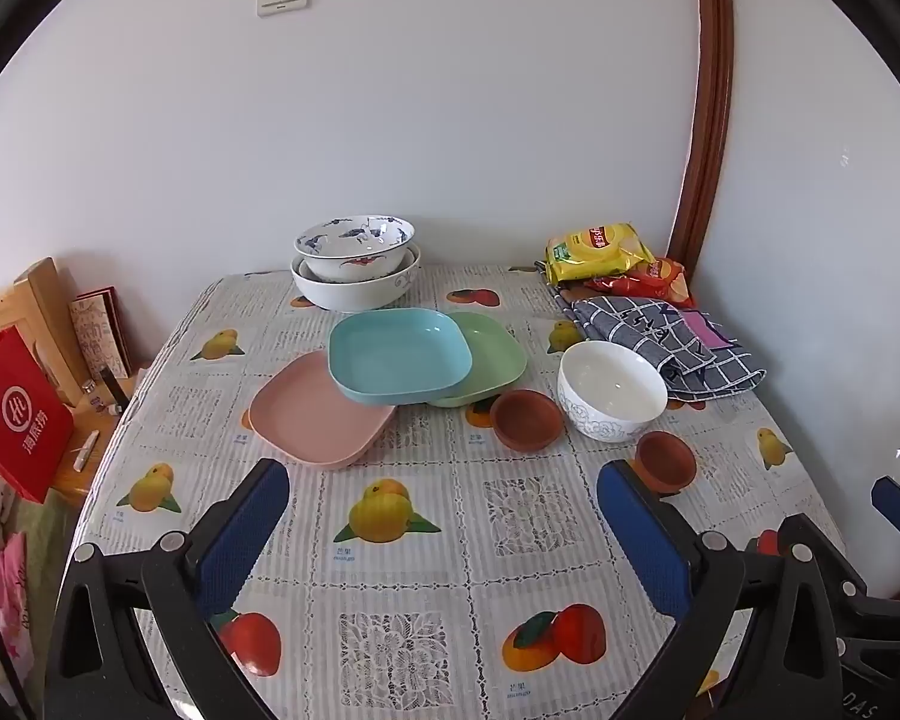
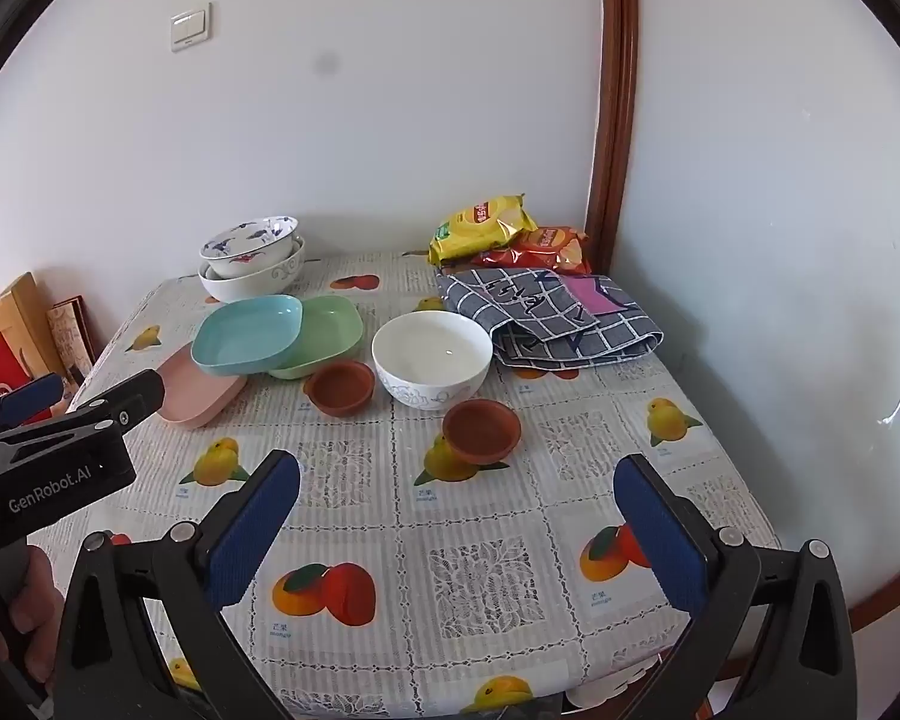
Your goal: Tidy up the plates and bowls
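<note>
Both tongs, left and right, hover wide and empty above the tabletop; best lift the tilted blue plate by its rim first.

Glossy white bowl, matt plates

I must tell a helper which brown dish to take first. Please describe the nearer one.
On the fruit-print tablecloth, find the white bowl. The small brown dish in front of it, toward the camera, stands alone; its twin sits left of the bowl, beside the green plate.
</note>
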### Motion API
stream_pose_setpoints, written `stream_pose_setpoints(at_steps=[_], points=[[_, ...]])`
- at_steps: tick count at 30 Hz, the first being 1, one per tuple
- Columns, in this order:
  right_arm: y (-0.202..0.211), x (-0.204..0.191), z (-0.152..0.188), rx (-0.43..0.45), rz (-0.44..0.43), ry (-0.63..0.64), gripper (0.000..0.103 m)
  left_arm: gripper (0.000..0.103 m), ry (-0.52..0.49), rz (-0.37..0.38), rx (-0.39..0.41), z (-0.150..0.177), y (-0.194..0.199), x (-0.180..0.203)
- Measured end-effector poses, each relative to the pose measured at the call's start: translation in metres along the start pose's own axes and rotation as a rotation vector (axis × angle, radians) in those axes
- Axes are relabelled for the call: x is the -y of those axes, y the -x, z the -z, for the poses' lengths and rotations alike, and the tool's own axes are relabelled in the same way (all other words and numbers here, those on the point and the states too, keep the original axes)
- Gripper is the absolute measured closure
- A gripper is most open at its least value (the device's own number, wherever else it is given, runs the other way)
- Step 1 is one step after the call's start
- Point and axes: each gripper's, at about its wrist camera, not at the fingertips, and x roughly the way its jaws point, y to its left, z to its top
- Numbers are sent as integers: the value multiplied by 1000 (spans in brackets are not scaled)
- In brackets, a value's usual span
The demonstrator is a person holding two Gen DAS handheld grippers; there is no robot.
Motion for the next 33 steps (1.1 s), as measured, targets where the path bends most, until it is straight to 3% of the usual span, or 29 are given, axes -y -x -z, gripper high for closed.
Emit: stream_pose_setpoints(at_steps=[33], points=[[2, -1, 2, -9, 19, -5, 0, 0, 17, 21, 4, -2, 8, -1]])
